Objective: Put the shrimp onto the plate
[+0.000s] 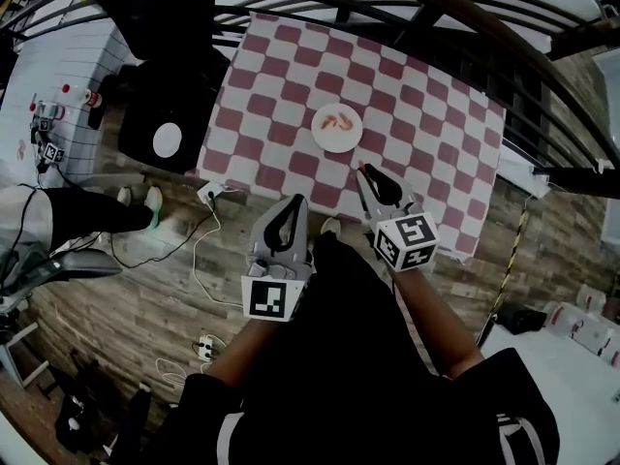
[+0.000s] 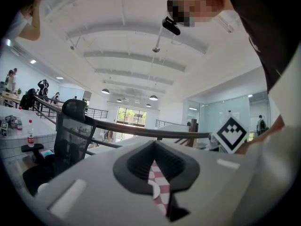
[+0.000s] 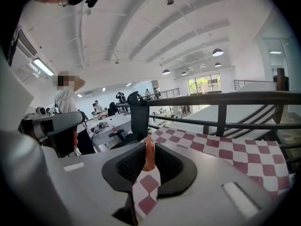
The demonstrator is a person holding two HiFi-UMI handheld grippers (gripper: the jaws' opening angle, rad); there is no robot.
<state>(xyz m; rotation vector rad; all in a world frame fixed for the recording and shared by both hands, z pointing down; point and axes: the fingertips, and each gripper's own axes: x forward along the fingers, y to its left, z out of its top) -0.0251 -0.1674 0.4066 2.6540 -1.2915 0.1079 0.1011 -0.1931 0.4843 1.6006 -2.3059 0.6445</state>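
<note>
A white plate [image 1: 336, 139] with pink shrimp [image 1: 337, 121] on it lies on the red and white checked cloth [image 1: 291, 76] of the table. My right gripper [image 1: 359, 169] hangs just in front of the plate, over the cloth's near part, shut on an orange shrimp [image 3: 149, 153] that stands upright between its pads. My left gripper [image 1: 299, 200] is held at the table's near edge, left of the right one. Its jaws are shut with nothing in them, and only a thin slit of checked cloth [image 2: 156, 180] shows between them.
A dark railing [image 1: 407, 13] curves behind the table. A black office chair [image 1: 160, 76] stands at the table's left, with a white desk [image 1: 53, 76] beyond it. Cables and a power strip [image 1: 205, 345] lie on the wooden floor. A person's legs [image 1: 92, 211] reach in from the left.
</note>
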